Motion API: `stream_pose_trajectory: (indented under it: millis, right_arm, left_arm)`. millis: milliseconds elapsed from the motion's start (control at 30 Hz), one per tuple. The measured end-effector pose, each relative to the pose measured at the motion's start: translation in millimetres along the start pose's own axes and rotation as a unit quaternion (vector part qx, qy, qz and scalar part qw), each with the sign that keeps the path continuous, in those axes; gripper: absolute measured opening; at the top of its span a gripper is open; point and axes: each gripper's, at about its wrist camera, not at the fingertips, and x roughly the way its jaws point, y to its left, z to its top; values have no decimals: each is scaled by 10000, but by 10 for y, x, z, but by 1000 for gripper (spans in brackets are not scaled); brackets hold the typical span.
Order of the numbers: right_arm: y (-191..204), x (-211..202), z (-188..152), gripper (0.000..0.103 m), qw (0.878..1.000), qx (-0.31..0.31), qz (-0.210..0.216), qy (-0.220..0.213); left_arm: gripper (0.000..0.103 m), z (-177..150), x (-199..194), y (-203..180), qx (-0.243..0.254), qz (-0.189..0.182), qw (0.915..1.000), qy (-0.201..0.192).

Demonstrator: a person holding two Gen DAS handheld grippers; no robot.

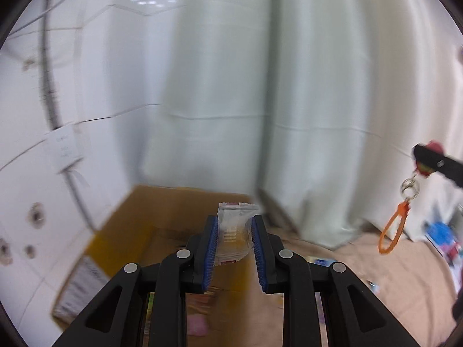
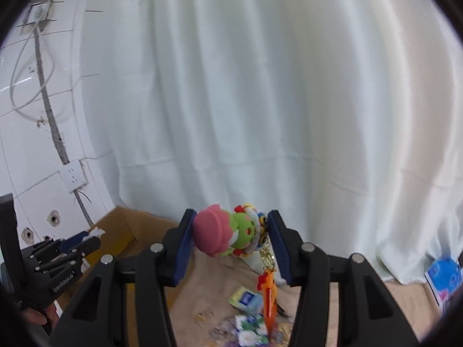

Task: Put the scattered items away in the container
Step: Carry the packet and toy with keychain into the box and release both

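Observation:
My left gripper [image 1: 233, 225] is shut on a clear snack packet [image 1: 233, 231] with a yellow biscuit inside, held above the open cardboard box [image 1: 139, 219]. My right gripper [image 2: 230, 231] is shut on a plush keychain toy [image 2: 222, 231], pink and green, with an orange strap [image 2: 269, 297] dangling below it. The left wrist view catches that same right gripper [image 1: 434, 162] at the far right edge, orange loop [image 1: 392, 231] hanging down. The left gripper [image 2: 84, 241] appears at the left of the right wrist view, over the box [image 2: 124, 231].
Small packets [image 2: 246, 300] and wrappers [image 2: 250, 326] lie on the beige cloth [image 2: 202, 295]. A blue printed pack [image 2: 442, 274] leans at the right by the white curtain [image 2: 231, 86]. A tiled wall with a socket [image 2: 72, 177] stands left of the box. A hand [image 2: 37, 315] holds the left gripper.

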Motion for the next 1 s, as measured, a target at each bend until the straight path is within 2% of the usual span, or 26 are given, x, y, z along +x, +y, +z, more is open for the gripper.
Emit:
stream_pose_trajectory:
  millis: [167,267,467,700,900,1000]
  right_arm:
    - [490,198,217,54,9988,-90,437,-193]
    - [793,340,320,54,9967,-118,769,-219]
    - [1438,561,331,54,9913,-414,1237,-175]
    - [1821,855,7,54,9874,-470,1479,312]
    - [1812,1142,-408,54,9816,-378,1590,990]
    - [1773,1216,-548,55,9813,-292,1515,1155]
  left_arm:
    - [25,-31,54,507,-225,452,9987,112]
    - [25,-64,94,688,-133,750,9969,214]
    - [25,-181,211,996,-264,905,9945,448]
    - [25,-377,390,1234,-499,822,9932,649]
    - [25,-544,489,1365,-681,704,9918,823]
    - [25,-587,529,1375,-687,676,9915,876]
